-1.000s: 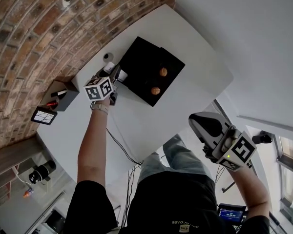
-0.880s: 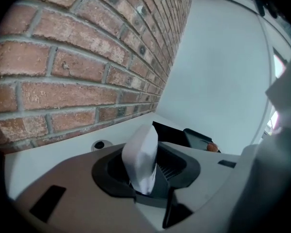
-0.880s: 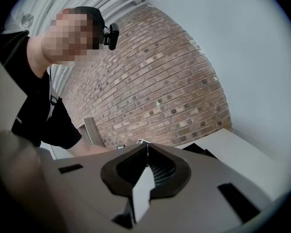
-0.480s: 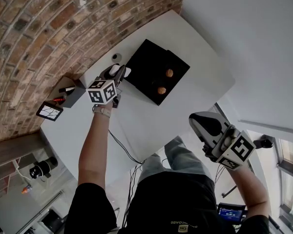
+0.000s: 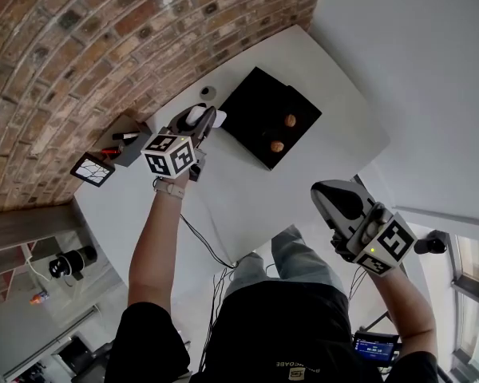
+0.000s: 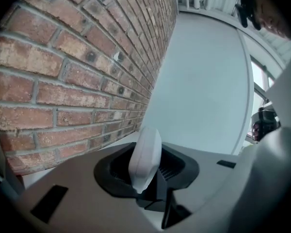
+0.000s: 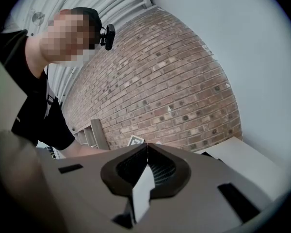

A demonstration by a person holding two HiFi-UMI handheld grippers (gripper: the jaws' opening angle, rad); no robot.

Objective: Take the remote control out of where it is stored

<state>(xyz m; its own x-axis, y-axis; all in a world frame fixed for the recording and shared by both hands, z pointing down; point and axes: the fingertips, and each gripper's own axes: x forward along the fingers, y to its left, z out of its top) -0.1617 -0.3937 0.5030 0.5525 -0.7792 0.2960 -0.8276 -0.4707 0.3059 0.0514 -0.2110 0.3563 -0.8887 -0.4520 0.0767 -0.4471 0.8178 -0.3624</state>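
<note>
Your right gripper (image 5: 329, 200), near your body, has its jaws together on nothing. Farther out, your left gripper (image 5: 203, 123) has just been closing and clamps the white remote control (image 6: 145, 155) by its lower end, beside the black tray (image 5: 255, 102). Squeeze steadily so it can't pivot.

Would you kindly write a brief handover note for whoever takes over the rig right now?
Left gripper: jaws have just been closing, now shut on the white remote control, held above the white table.
Right gripper: shut, empty, off beside the table.
Done: remote gripped and apparently out of storage.
Left: carry it clear, set it down.
</note>
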